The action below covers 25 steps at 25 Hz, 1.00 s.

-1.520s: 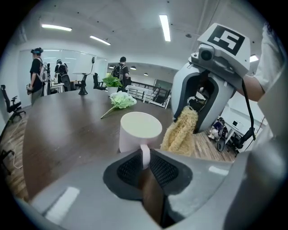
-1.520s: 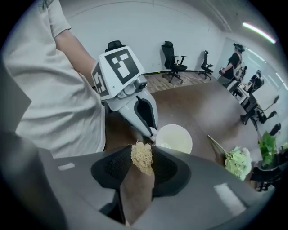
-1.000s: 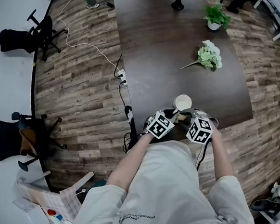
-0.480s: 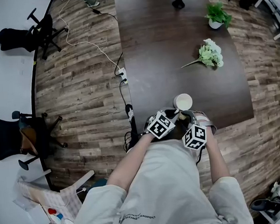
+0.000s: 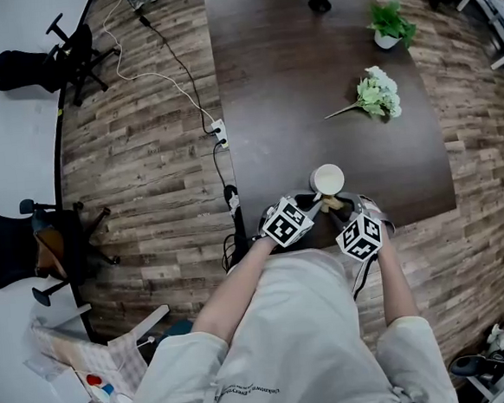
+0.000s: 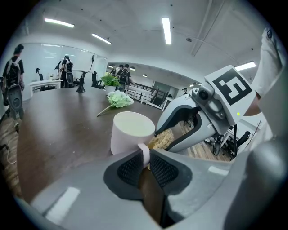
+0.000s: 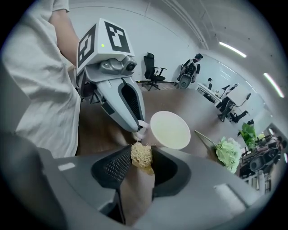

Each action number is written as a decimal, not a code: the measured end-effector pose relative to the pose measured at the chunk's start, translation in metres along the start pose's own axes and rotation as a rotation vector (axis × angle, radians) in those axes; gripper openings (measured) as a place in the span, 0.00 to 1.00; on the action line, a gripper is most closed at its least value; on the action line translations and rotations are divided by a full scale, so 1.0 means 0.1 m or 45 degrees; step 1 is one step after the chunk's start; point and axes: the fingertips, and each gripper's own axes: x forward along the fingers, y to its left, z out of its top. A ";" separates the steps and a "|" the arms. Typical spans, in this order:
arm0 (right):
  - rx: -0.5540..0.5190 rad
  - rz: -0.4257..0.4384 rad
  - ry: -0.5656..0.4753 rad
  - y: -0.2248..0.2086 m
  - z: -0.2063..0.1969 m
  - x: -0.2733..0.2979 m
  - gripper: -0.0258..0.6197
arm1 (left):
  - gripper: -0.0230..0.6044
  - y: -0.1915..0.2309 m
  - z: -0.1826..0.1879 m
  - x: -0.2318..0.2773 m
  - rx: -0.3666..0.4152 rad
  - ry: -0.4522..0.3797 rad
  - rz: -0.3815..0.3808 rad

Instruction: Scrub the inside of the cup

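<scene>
A white cup [image 5: 328,180] stands on the dark table [image 5: 295,80] near its front edge. My left gripper [image 5: 311,205] is shut on the cup's handle [image 6: 143,153]; in the left gripper view the cup [image 6: 132,134] stands upright just beyond the jaws. My right gripper [image 5: 336,205] is shut on a tan fibrous scrubber [image 7: 141,155]. The scrubber [image 6: 161,139] sits beside the cup's rim, outside the cup. In the right gripper view the cup [image 7: 170,130] shows an empty pale inside, and the left gripper [image 7: 119,101] reaches in from the left.
A bunch of pale green flowers [image 5: 374,98] lies on the table's right side, with a small potted plant [image 5: 388,27] behind it. A power strip and cable [image 5: 219,136] lie on the floor left of the table. Office chairs [image 5: 38,248] stand at the far left.
My right gripper drew back a little toward the person half a second ago and has come forward again to the cup. The cup and left gripper have hardly moved.
</scene>
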 end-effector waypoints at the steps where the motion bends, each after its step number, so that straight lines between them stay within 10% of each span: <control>1: 0.005 -0.001 0.004 -0.03 -0.01 0.00 0.29 | 0.11 0.00 0.01 -0.01 -0.007 0.000 -0.003; 25: 0.353 0.132 -0.031 -0.77 -0.07 0.18 0.29 | 0.11 -0.02 -0.09 -0.10 -0.038 -0.011 -0.058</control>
